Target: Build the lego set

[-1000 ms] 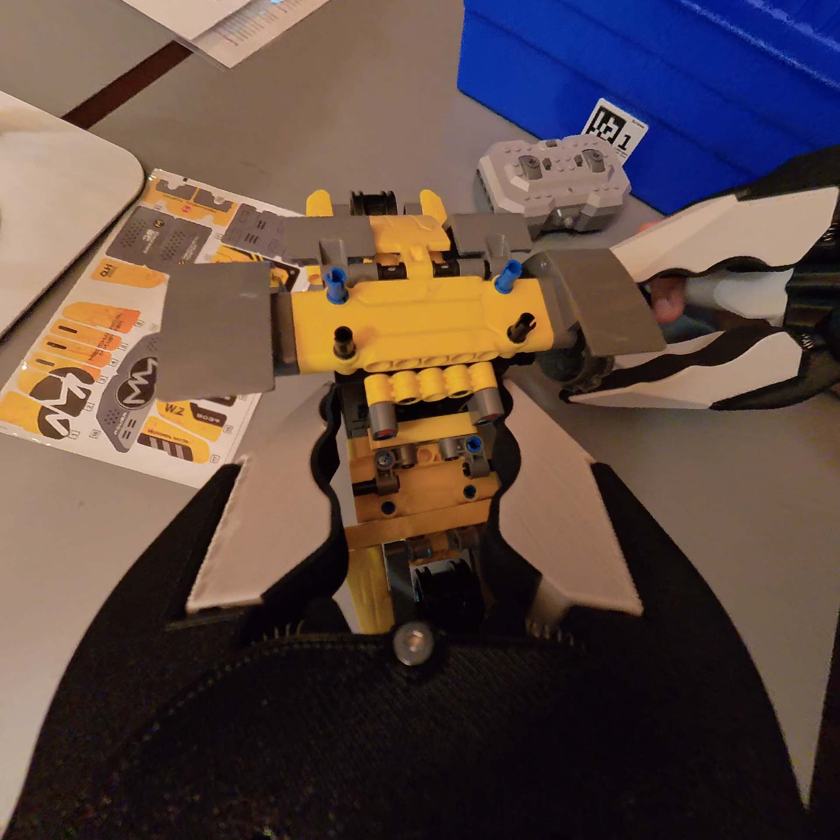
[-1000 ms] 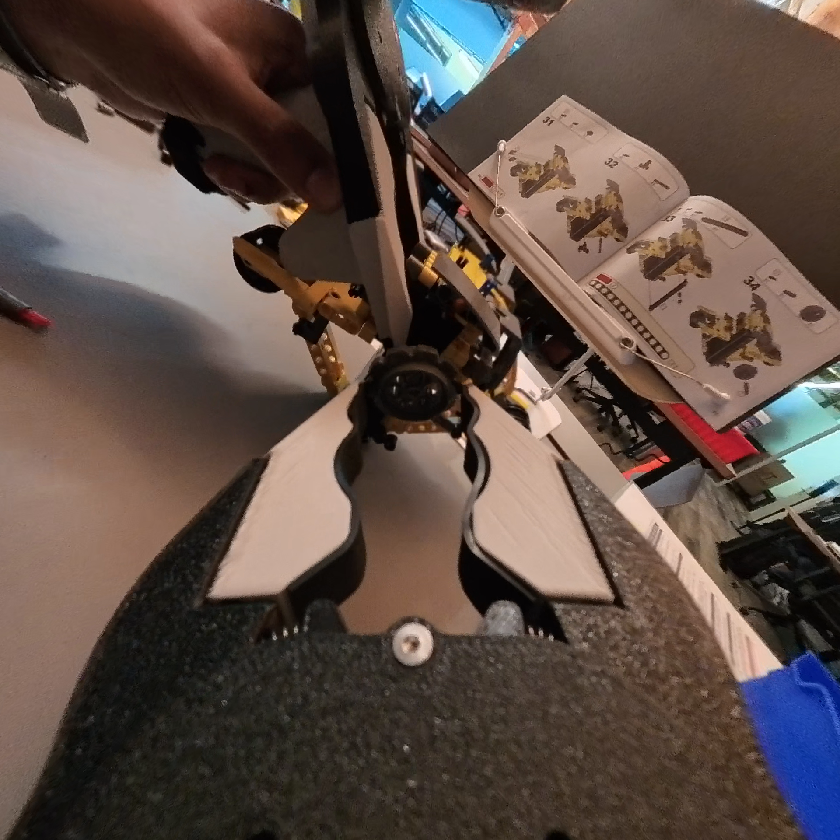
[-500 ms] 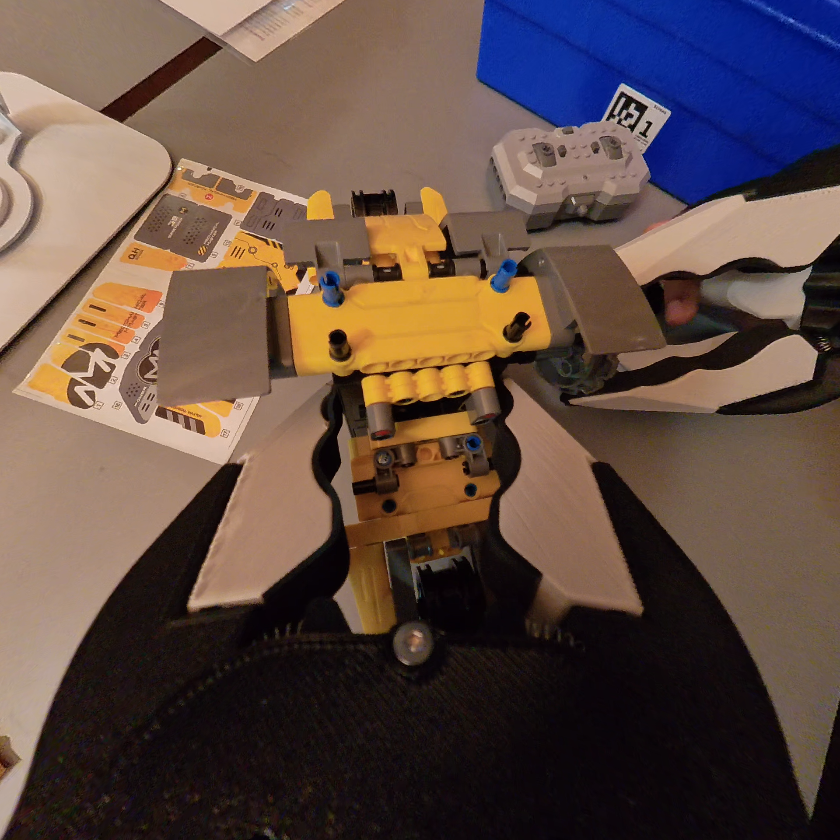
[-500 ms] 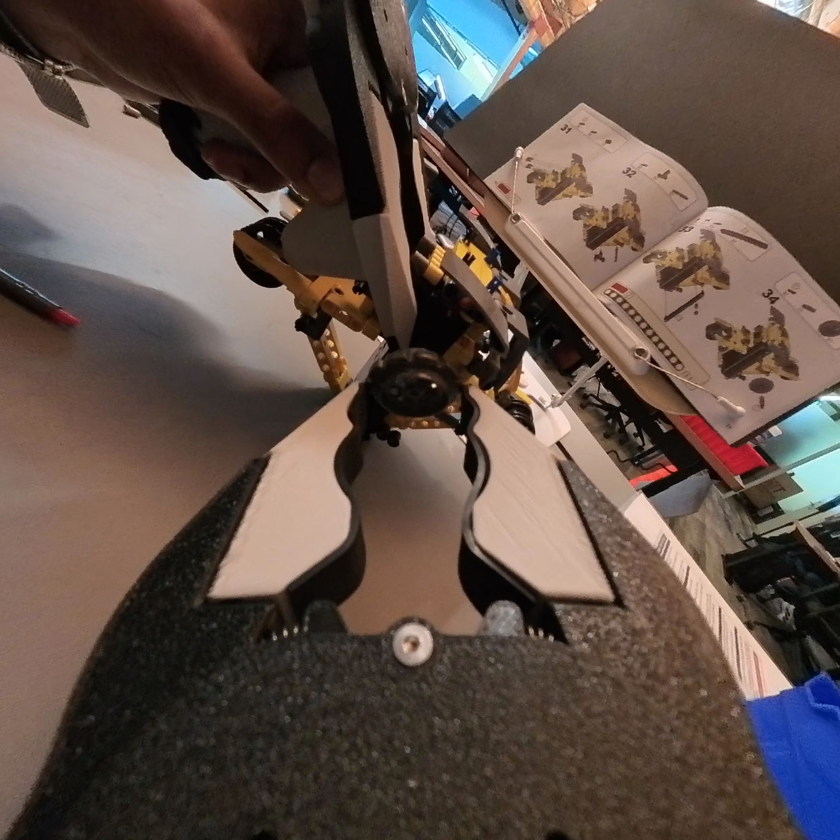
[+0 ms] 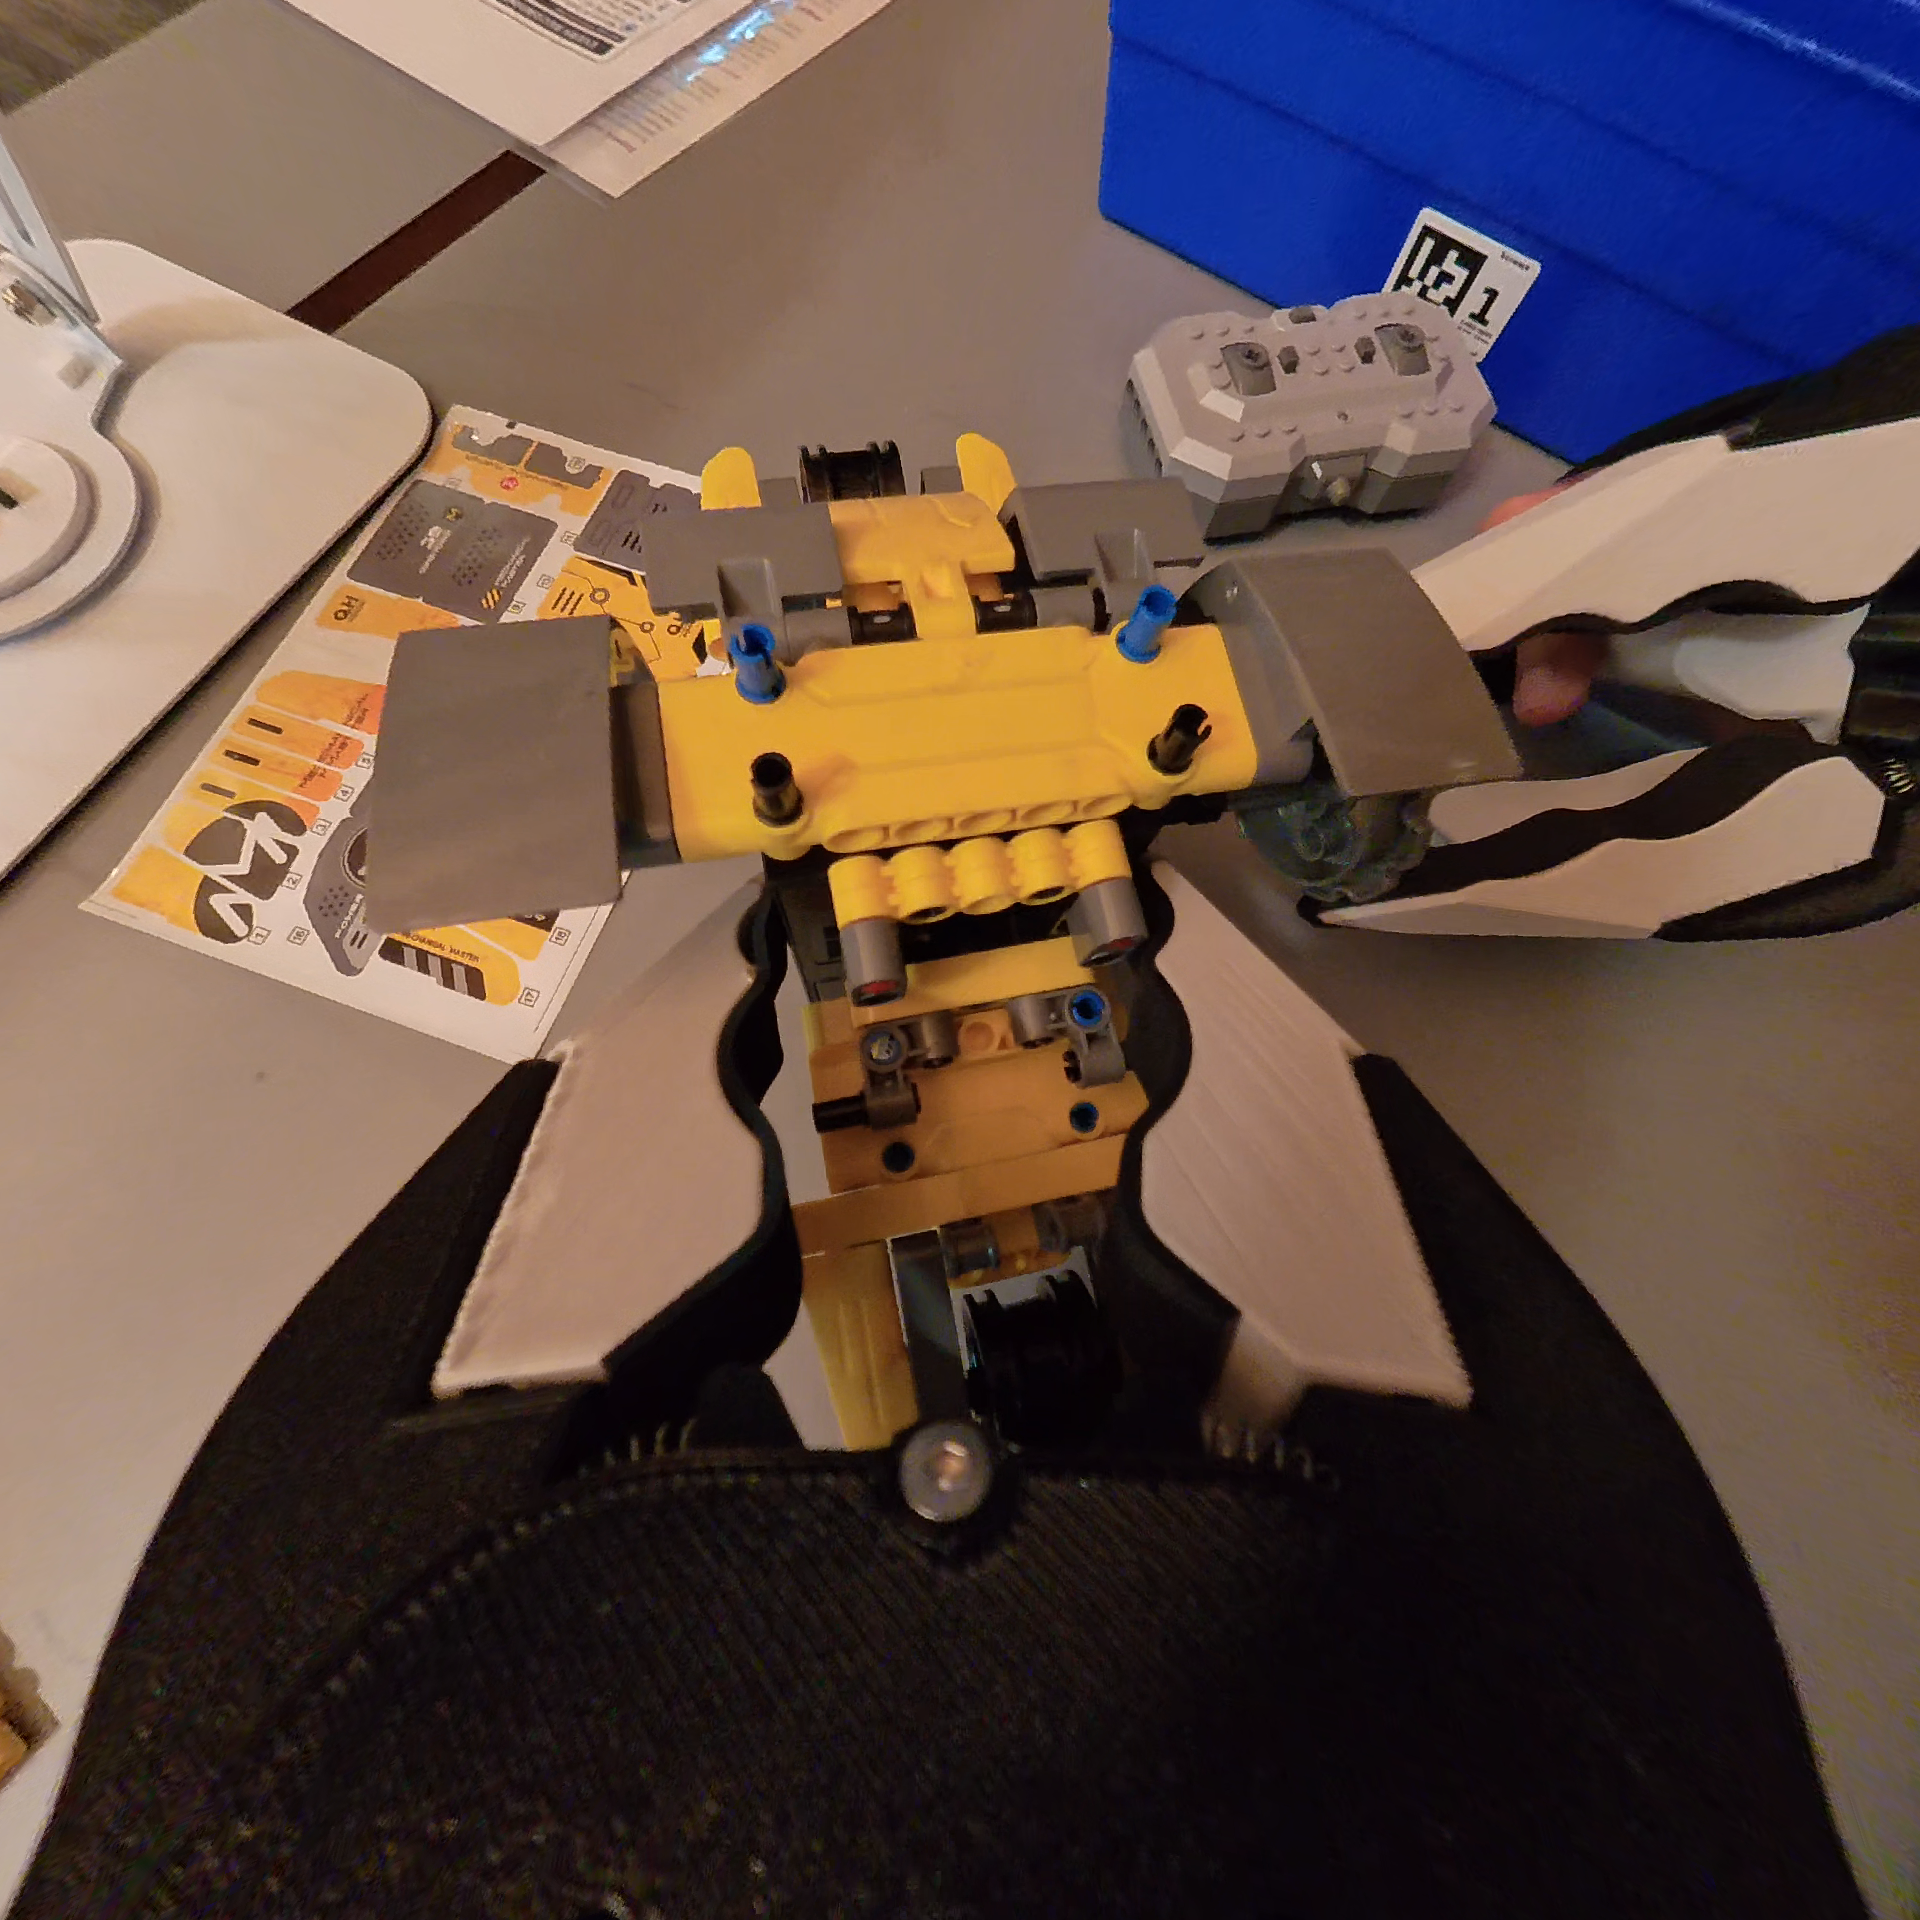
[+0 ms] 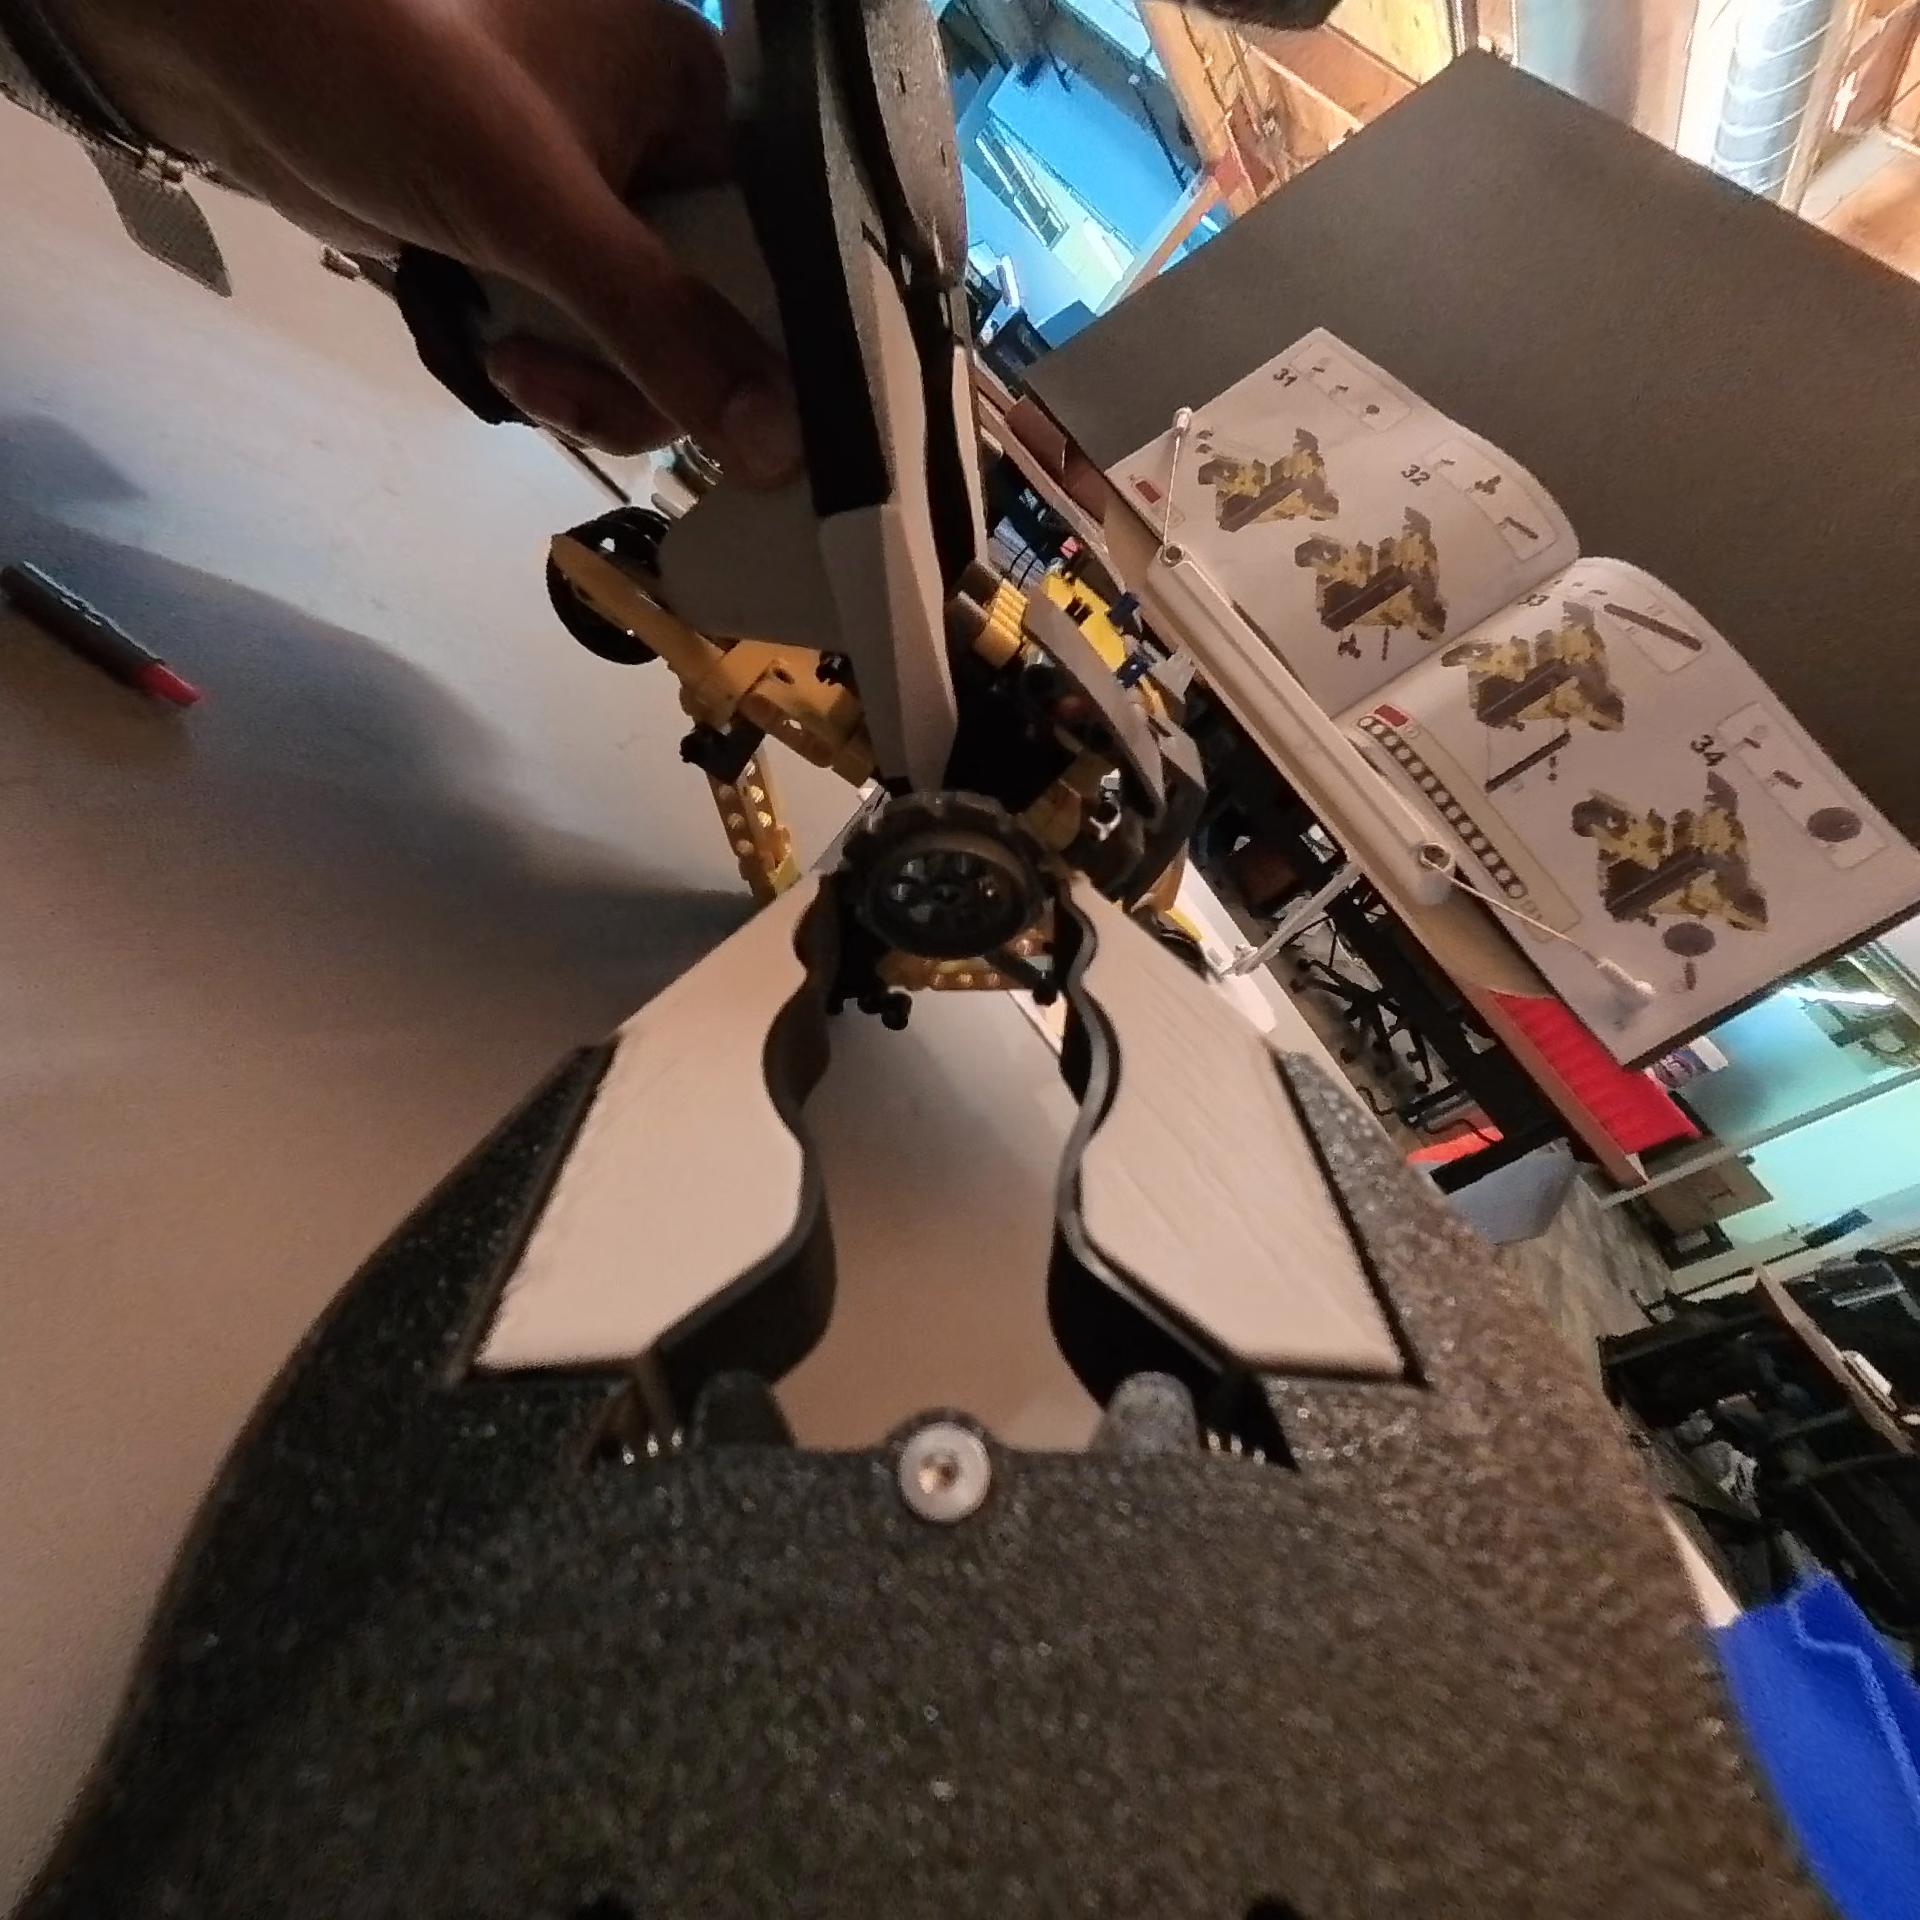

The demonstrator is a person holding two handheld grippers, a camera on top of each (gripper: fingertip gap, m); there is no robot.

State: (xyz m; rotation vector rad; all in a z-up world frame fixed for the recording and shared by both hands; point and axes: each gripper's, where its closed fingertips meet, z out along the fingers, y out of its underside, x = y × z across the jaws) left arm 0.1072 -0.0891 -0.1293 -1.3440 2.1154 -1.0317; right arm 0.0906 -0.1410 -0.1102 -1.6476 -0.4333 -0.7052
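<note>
A yellow and grey brick-built vehicle model point(image 5: 935, 727) is held between both grippers above the grey table point(image 5: 1558, 1143). My left gripper point(image 5: 961, 925) is shut on the model's narrow yellow body, with the grey mudguards and blue pins beyond its fingertips. My right gripper point(image 6: 945, 920) is shut on a black wheel point(image 6: 945, 883) at the model's side. In the left wrist view it comes in from the right, and the wheel point(image 5: 1330, 842) sits under the right mudguard. The left gripper's finger point(image 6: 894, 623) and a hand point(image 6: 520, 208) show above the wheel in the right wrist view.
A sticker sheet point(image 5: 312, 748) lies on the table under the model's left side. A grey brick-built box point(image 5: 1309, 416) stands before a blue bin point(image 5: 1507, 135). A white stand base point(image 5: 208, 416) is at left. An open instruction booklet point(image 6: 1455, 623) hangs at right; a marker point(image 6: 94, 634) lies at left. From either gripper's tips it is about 15 cm to the marker point(image 6: 94, 634).
Both grippers and the model have drifted slightly together: the stand base and the marker show more. Both grips are unchanged.
</note>
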